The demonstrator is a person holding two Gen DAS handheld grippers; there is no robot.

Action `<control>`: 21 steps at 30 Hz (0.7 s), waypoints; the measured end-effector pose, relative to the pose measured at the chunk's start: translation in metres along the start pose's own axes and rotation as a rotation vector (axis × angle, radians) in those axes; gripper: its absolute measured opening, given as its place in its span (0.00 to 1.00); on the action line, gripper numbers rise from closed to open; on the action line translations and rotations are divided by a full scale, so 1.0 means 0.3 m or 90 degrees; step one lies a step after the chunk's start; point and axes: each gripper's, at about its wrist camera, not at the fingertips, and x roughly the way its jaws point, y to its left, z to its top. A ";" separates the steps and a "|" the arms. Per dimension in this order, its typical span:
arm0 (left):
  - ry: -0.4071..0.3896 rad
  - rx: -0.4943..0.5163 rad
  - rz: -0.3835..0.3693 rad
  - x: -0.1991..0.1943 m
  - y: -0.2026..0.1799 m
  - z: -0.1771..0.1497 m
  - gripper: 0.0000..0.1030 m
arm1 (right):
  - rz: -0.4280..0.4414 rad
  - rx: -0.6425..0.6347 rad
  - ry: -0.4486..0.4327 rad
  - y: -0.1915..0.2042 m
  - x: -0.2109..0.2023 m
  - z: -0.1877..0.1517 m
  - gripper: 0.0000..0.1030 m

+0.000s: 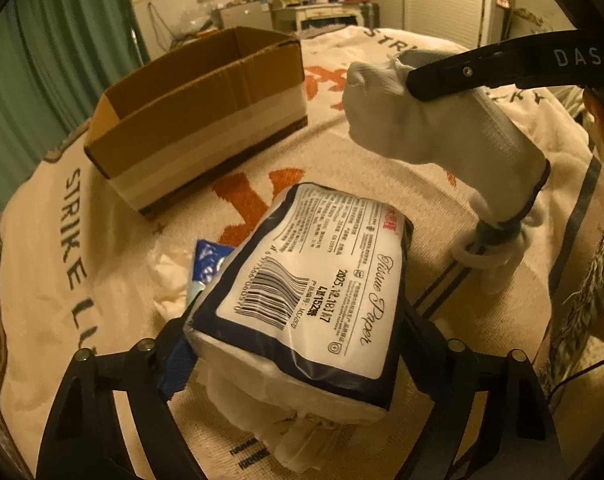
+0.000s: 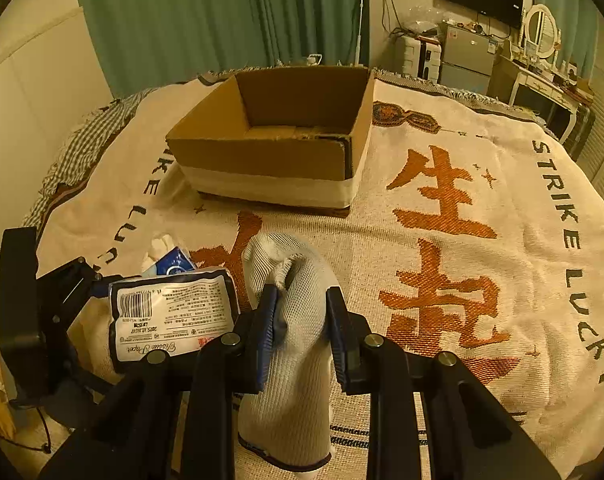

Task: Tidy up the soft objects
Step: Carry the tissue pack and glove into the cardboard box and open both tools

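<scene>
My left gripper (image 1: 294, 344) is shut on a tissue paper pack (image 1: 313, 292), white with a dark blue border and a barcode, held above the blanket. The pack also shows in the right wrist view (image 2: 174, 312) at the left. My right gripper (image 2: 302, 320) is shut on a white knit glove (image 2: 294, 344), held in the air; the glove also shows in the left wrist view (image 1: 441, 120), hanging from the right gripper (image 1: 413, 84). An open, empty cardboard box (image 2: 278, 148) stands on the blanket ahead, also in the left wrist view (image 1: 198, 116).
A cream blanket (image 2: 461, 208) with orange characters and "STRIKE LUCKY" lettering covers the bed. A small blue-and-white packet (image 1: 208, 264) and a white cloth (image 1: 170, 276) lie under the tissue pack. Green curtains (image 2: 222, 12), a dresser and a TV stand beyond.
</scene>
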 end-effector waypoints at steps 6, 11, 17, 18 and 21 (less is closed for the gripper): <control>-0.040 -0.066 -0.054 -0.117 0.072 0.090 0.82 | -0.009 -0.018 -0.037 0.021 -0.061 0.052 0.23; -0.065 -0.153 -0.055 -0.178 0.199 0.168 0.82 | -0.007 -0.014 -0.085 0.048 -0.123 0.150 0.23; -0.087 -0.219 -0.017 -0.207 0.329 0.231 0.82 | -0.015 -0.032 -0.121 0.094 -0.157 0.261 0.23; -0.096 -0.224 -0.008 -0.211 0.351 0.246 0.82 | -0.015 -0.033 -0.125 0.096 -0.159 0.282 0.23; -0.101 -0.249 -0.007 -0.201 0.417 0.287 0.82 | -0.005 -0.032 -0.137 0.100 -0.152 0.361 0.23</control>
